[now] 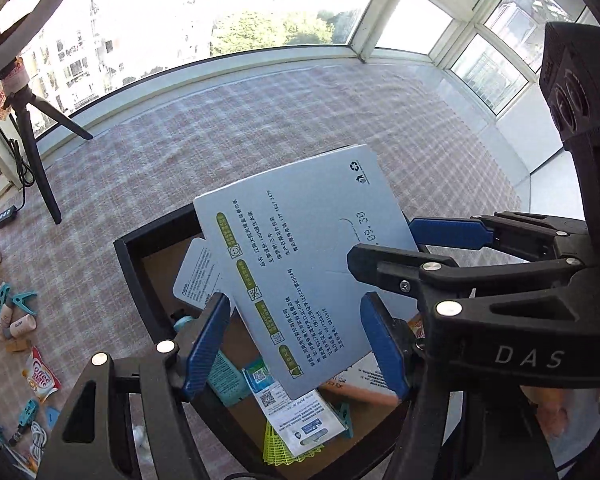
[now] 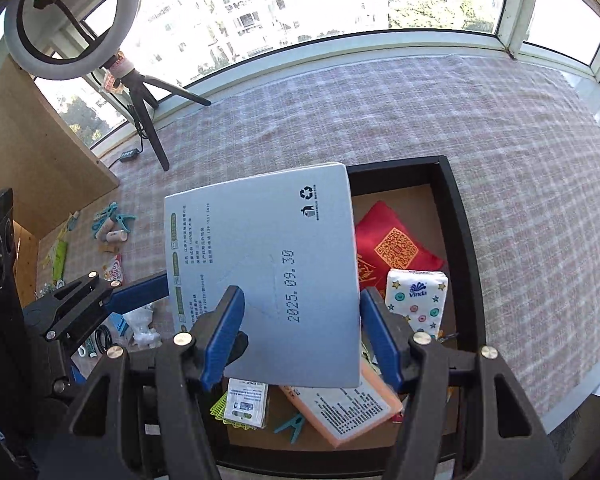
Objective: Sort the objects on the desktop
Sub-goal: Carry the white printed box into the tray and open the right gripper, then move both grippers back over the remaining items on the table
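Observation:
A pale blue tissue box (image 2: 268, 240) with printed text and a date hangs tilted above a black-rimmed tray (image 2: 456, 220). In the right wrist view my right gripper (image 2: 300, 300) is shut on the box's near end, a blue pad on each side. The left gripper's blue finger (image 2: 140, 292) meets the box's left edge. In the left wrist view my left gripper (image 1: 296, 312) is shut on the same box (image 1: 300, 248), and the right gripper (image 1: 384, 240) clamps its right end. The tray (image 1: 128, 264) holds a red pouch (image 2: 396, 240), a Vinda tissue pack (image 2: 416, 300), an orange packet (image 2: 348, 408) and a teal clip (image 2: 292, 426).
A pink checked cloth (image 2: 420, 112) covers the table up to the window sill. A ring light on a black tripod (image 2: 148, 92) stands at the back left beside a cardboard box (image 2: 32, 152). Teal clips and small tubes (image 2: 112, 224) and a creamer sachet (image 1: 40, 376) lie scattered at the left.

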Tool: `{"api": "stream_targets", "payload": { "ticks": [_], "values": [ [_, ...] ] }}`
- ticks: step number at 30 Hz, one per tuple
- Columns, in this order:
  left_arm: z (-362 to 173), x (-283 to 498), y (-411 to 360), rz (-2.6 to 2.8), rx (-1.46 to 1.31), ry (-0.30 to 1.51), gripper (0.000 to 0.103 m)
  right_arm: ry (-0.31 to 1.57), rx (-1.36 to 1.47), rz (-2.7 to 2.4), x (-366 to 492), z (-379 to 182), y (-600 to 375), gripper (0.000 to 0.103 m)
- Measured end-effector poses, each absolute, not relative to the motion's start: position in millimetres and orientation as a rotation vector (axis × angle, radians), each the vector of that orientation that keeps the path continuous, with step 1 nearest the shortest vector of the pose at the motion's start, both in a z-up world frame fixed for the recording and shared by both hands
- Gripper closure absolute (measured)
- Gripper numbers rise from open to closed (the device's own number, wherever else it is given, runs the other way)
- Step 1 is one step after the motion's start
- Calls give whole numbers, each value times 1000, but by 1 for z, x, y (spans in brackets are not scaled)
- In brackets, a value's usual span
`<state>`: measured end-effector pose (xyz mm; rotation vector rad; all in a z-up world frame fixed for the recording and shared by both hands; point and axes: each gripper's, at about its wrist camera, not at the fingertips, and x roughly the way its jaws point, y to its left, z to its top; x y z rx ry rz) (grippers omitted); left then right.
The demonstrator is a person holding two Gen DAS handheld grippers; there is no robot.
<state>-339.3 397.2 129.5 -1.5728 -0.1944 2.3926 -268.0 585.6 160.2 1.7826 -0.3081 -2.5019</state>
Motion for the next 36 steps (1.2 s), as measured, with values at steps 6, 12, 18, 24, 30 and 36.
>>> {"api": "stream_targets", "payload": {
  "ticks": [6, 12, 18, 24, 30, 36],
  "values": [
    [130, -337, 388, 2426, -1572, -175, 40, -325, 1760, -2562, -263, 164, 604, 43],
    [130, -320, 355, 2476, -1590, -211, 40, -252, 1713, -2529, -265, 162, 572, 43],
    [122, -289, 303, 2555, -1639, -218, 40, -132, 1635, -2447, -271, 157, 514, 43],
    [112, -243, 227, 2659, -1708, -328, 40, -32, 1603, -2314, -274, 150, 437, 43],
    [101, -179, 139, 2795, -1797, -482, 40, 53, 1552, -2211, -268, 146, 354, 43],
    [87, -113, 60, 2887, -1890, -686, 38, 143, 1509, -2121, -257, 137, 274, 43]
  ]
}}
